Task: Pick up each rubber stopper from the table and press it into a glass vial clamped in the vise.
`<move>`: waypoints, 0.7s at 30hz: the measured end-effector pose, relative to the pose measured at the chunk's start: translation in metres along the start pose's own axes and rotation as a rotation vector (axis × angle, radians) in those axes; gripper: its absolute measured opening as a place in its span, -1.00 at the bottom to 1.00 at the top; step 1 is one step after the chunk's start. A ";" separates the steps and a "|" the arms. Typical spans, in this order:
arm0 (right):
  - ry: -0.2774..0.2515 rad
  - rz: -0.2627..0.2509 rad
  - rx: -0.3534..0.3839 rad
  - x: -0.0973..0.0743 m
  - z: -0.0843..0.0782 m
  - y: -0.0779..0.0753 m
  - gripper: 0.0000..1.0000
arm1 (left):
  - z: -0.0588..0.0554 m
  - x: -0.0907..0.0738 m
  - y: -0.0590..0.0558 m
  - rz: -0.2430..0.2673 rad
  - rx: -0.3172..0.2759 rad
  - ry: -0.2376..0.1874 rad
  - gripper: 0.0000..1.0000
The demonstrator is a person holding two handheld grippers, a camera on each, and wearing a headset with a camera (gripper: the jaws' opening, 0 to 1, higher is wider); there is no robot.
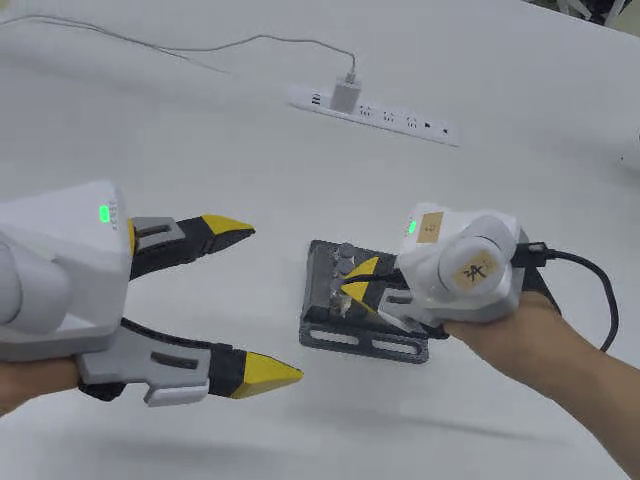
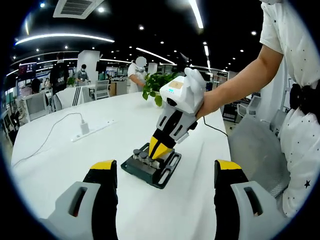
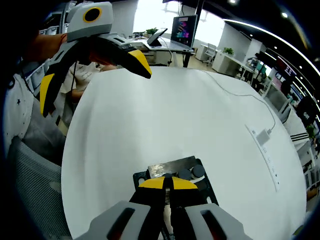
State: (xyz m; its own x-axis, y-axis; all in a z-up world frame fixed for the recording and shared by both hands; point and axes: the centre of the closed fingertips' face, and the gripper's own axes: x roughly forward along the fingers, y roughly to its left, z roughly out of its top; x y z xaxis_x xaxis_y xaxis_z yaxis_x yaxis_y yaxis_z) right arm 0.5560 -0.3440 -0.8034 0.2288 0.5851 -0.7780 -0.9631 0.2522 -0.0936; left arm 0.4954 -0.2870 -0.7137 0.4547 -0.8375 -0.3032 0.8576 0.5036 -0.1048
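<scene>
**R gripper closed over vise, L gripper open and clear**

Right gripper (image 1: 358,280): held in the person's hand (image 1: 500,330), angled down w/ its yellow tips right over the vise (image 1: 340,337). In its own view the jaws sit together, only a thin seam between them. Can't tell if anything is pinched there, since the tips hide that spot. From the left gripper view the tips come down onto the vise top, just beside the grey caps.

Left gripper (image 1: 250,298): jaws wide apart, nothing between them. It is off the table (image 1: 250,140), well to the left of the vise and pointed toward it. The right gripper view shows it raised at upper left, tips spread.

Stoppers (image 1: 347,263): two grey round tops stand side by side in the vise, at the far-left part of its jaw opening in head view, just beside the R tips. The glass under them is too small to make out.

Vise: dark, flat base w/ slotted feet, sits on the white table near centre.

Other: white power strip (image 1: 400,118) lies on the far side of the table w/ a white charger (image 1: 347,96) plugged in. A thin cable (image 1: 200,46) runs off to the left.
</scene>
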 end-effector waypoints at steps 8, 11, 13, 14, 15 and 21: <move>-0.029 0.001 0.010 -0.001 0.001 -0.002 -1.00 | -0.001 -0.002 -0.003 0.009 0.008 0.020 0.56; -0.049 -0.011 0.022 -0.006 0.006 -0.005 -0.98 | -0.003 -0.003 -0.002 0.013 0.009 0.028 0.57; -0.064 -0.026 0.034 -0.011 0.008 -0.012 -0.98 | -0.003 -0.003 -0.002 0.015 0.009 0.034 0.57; -0.073 -0.030 0.044 -0.014 0.009 -0.015 -0.95 | -0.004 -0.003 -0.003 0.015 0.011 0.037 0.58; -0.079 -0.035 0.045 -0.017 0.009 -0.017 -0.91 | -0.004 -0.003 -0.002 0.015 0.012 0.039 0.59; -0.123 -0.067 0.093 -0.040 0.004 -0.028 -0.79 | -0.006 -0.001 -0.002 0.012 0.021 0.056 0.66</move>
State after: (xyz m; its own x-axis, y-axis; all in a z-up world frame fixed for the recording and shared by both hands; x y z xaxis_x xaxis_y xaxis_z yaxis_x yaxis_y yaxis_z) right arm 0.5741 -0.3711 -0.7672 0.3130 0.6535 -0.6892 -0.9292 0.3607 -0.0799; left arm 0.4922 -0.2858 -0.7190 0.4514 -0.8177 -0.3572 0.8571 0.5087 -0.0813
